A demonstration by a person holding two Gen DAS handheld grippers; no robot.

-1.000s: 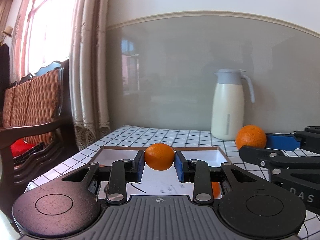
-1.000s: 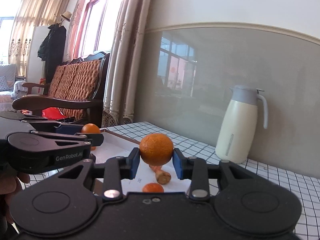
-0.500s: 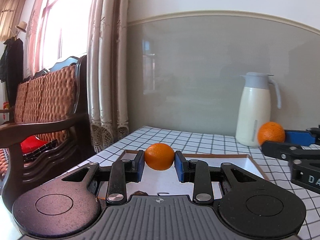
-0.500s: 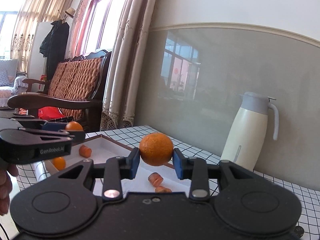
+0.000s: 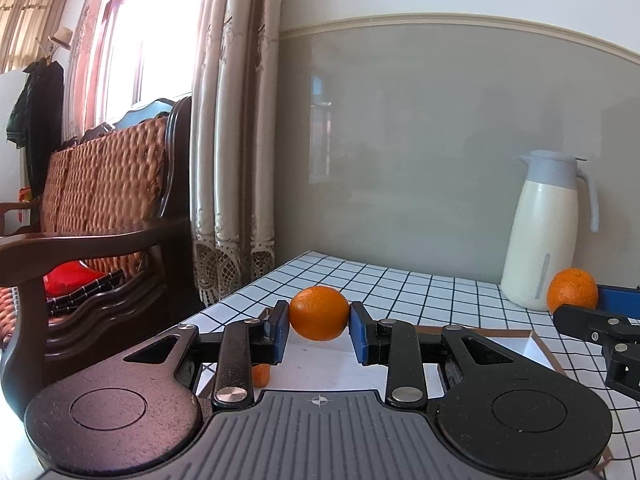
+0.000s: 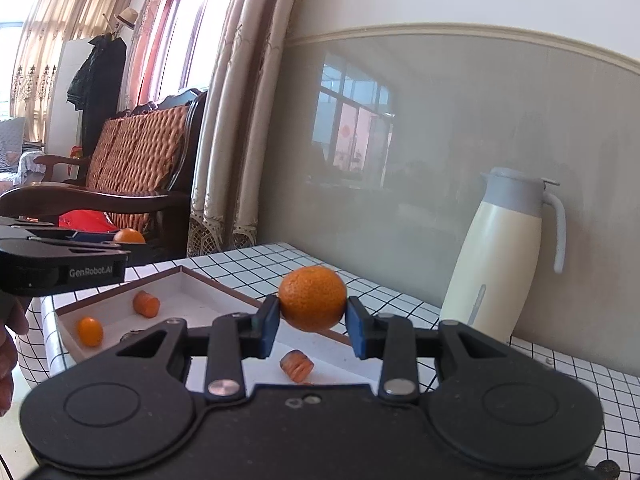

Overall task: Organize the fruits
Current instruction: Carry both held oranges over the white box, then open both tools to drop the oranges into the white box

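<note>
Nearest the right wrist camera, the right gripper point(image 6: 312, 330) had its blue fingers point(image 6: 267, 330) clenched on an orange point(image 6: 312, 298), held above the white tray point(image 6: 192, 286). In the left wrist view the left gripper point(image 5: 319, 334) likewise gripped a second orange point(image 5: 319, 307) between its fingers point(image 5: 279, 332), over the same tray's near part.

The left gripper's side panel read "Gen.Robot.AI" point(image 6: 91, 271) in white lettering. Beside it a sliver of the person's hand point(image 6: 10, 336) showed, cut off by the picture's edge.

In the tray lay a small whole orange fruit point(image 6: 89, 331) and two cut orange-coloured pieces point(image 6: 146, 303), point(image 6: 297, 365); what they were was hard to make out. Another piece point(image 5: 261, 374) was half hidden behind the left gripper.

Farther back on the checked bench point(image 6: 404, 300) stood a cream jug point(image 6: 506, 254) with a grey lid, against the grey wall panel.
</note>
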